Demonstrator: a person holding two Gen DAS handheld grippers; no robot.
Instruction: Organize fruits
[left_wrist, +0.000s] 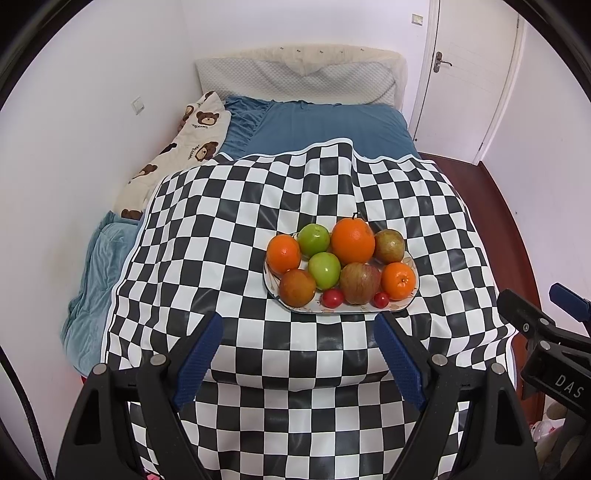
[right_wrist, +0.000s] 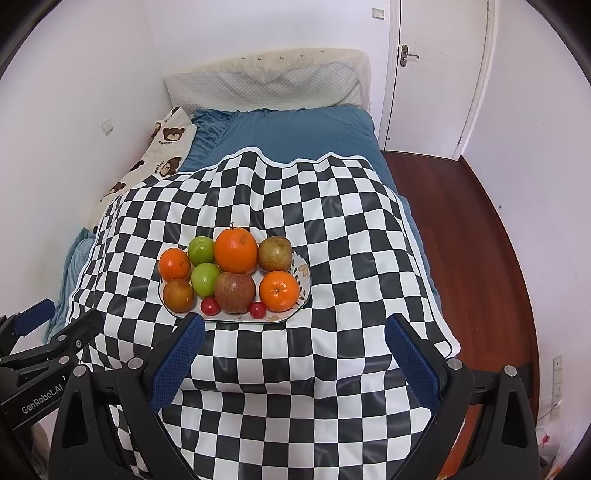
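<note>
The left gripper (left_wrist: 297, 330) has its jaws spread wide with nothing between them, only the checkered cloth (left_wrist: 229, 229) below. The right gripper (right_wrist: 295, 332) likewise has its jaws wide apart and empty.

Just beyond both sets of jaws lies a plate (left_wrist: 409, 260) heaped with fruit, resting on the cloth spread over a bed (left_wrist: 325, 125). Nearest the left jaws are two small red fruits (left_wrist: 333, 297), a reddish apple (left_wrist: 360, 282) between them. To the left of that sit a brownish fruit (left_wrist: 297, 287) and a green apple (left_wrist: 324, 270); to the right, a small orange (left_wrist: 398, 280). Farther from the jaws stands a large orange (left_wrist: 352, 240), flanked by another green apple (left_wrist: 314, 240), a small orange at the left end (left_wrist: 283, 253) and a dull green-brown fruit (left_wrist: 389, 245).

Beyond the plate are a pillow (left_wrist: 295, 79) and a door (left_wrist: 469, 55).
</note>
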